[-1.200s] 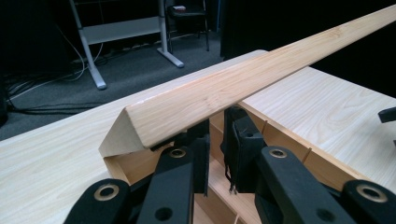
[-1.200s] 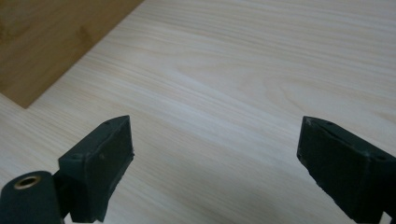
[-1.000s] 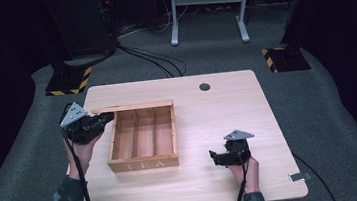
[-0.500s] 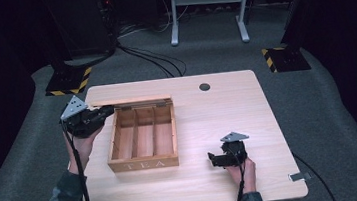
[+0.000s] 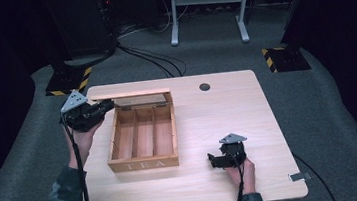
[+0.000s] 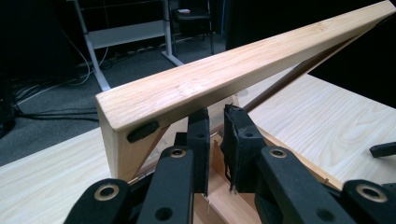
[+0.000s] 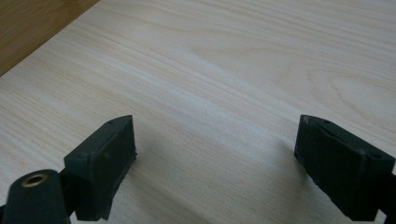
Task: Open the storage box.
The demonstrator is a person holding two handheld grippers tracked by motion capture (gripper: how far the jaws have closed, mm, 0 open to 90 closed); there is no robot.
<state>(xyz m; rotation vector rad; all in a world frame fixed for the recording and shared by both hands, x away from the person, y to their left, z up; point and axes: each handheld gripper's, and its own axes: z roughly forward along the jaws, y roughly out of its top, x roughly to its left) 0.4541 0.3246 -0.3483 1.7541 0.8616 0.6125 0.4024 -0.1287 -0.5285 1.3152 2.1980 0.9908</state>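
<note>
A wooden tea box (image 5: 143, 139) marked TEA, with three empty compartments, stands left of centre on the table (image 5: 228, 110). Its lid (image 5: 130, 94) is lifted on its rear hinges. My left gripper (image 5: 107, 106) is at the lid's left corner. In the left gripper view the jaws (image 6: 217, 121) stand almost together, with their tips against the underside of the lid's rail (image 6: 224, 74) and nothing clearly between them. My right gripper (image 5: 213, 159) rests low on the table to the right of the box. Its jaws (image 7: 215, 154) are wide open over bare wood.
A dark round grommet (image 5: 204, 86) sits near the table's far edge. A corner of the box (image 7: 32, 23) is visible at the top left of the right gripper view. Beyond the table are cables and a desk frame (image 5: 206, 2) on grey carpet.
The lid has swung further up and back, with my left gripper rising at its left corner. My right gripper has shifted slightly toward the near edge.
</note>
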